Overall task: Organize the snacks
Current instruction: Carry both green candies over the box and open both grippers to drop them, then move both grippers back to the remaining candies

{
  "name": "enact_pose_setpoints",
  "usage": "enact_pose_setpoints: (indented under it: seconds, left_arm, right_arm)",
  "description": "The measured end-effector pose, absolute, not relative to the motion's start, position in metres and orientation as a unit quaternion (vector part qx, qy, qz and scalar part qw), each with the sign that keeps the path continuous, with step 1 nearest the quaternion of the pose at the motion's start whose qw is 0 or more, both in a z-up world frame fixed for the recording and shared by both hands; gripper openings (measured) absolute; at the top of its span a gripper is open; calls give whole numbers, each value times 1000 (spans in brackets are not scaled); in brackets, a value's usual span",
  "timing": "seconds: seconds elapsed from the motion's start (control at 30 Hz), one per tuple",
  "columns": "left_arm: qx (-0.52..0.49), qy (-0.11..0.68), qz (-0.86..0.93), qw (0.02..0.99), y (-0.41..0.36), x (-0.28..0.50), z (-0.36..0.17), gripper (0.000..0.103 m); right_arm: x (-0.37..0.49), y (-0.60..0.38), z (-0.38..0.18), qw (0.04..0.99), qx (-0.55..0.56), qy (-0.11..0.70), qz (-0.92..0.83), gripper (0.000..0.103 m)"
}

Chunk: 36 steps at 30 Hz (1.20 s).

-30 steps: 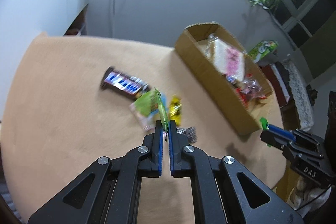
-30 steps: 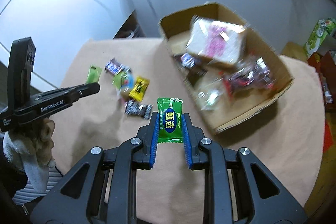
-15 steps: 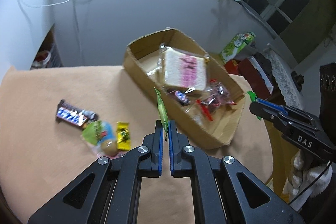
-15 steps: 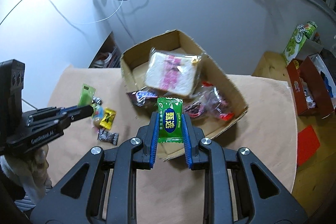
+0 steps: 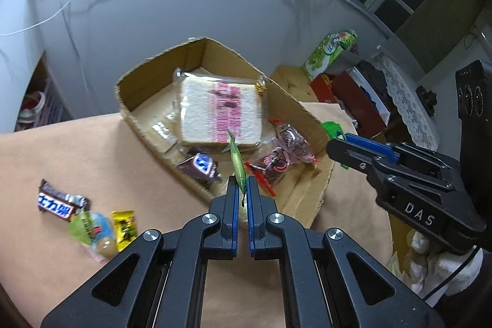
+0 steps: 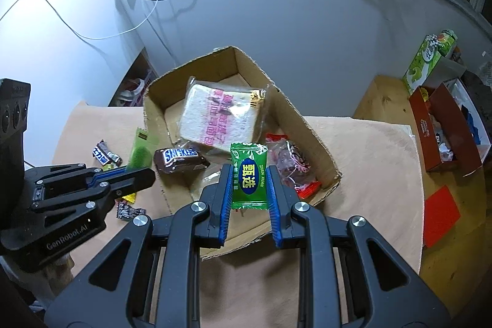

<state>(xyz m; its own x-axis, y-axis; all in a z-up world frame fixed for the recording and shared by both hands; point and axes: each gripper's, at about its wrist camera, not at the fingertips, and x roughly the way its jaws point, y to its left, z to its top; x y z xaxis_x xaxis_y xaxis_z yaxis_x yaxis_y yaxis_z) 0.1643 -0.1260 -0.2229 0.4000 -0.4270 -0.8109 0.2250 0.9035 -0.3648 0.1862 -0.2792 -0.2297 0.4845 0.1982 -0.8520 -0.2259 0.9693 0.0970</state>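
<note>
An open cardboard box point(image 5: 144, 131) point(image 6: 319, 149) stands on the tan table and holds a wrapped slice of bread point(image 5: 220, 112) point(image 6: 220, 116), a Snickers bar point(image 6: 180, 159) and red-wrapped sweets point(image 5: 284, 149). My left gripper point(image 5: 242, 183) is shut on a thin light-green packet point(image 5: 237, 160), held edge-on above the box's near wall. My right gripper point(image 6: 248, 171) is shut on a green candy packet point(image 6: 248, 175) with a blue oval label, over the box's near end. Each gripper shows in the other's view, the right point(image 5: 347, 149) and the left point(image 6: 144, 174).
Loose snacks lie on the table left of the box: a Snickers bar point(image 5: 61, 203), a jelly cup point(image 5: 92, 231), a yellow candy point(image 5: 124, 225) and a dark packet point(image 6: 129, 209). A red box point(image 6: 442, 125) and a green carton point(image 6: 429, 60) stand beyond the table's right edge.
Both grippers have carried their packets from over the loose snacks toward the box, which now sits closer and centred. Grips are unchanged.
</note>
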Motion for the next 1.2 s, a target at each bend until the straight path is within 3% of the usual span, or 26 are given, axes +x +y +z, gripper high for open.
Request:
enact_pose_setpoints:
  seconds: [0.47,0.53,0.6,0.67,1.2]
  left_arm:
    - [-75,529,-212,818,-152,178,-234,4]
    - [-72,531,-214,817,-153,178,-234,7]
    - [-73,540,-212,811,-155,179,-235,24]
    - [-72,545,-210,809,-155,180,-236,29]
    - [-80,532,-198,820,-136,172,-229,29]
  right_arm:
    - [203,-288,-245,855,-11,506,112,23]
    - [204,-288,-245,856,-10,506,110,31]
    - [204,-290,-244,858,-6,503,106,57]
    - [203,-291,-242,861,-5,499,102,63]
    - [196,-286,-232,864,-1,492,105,63]
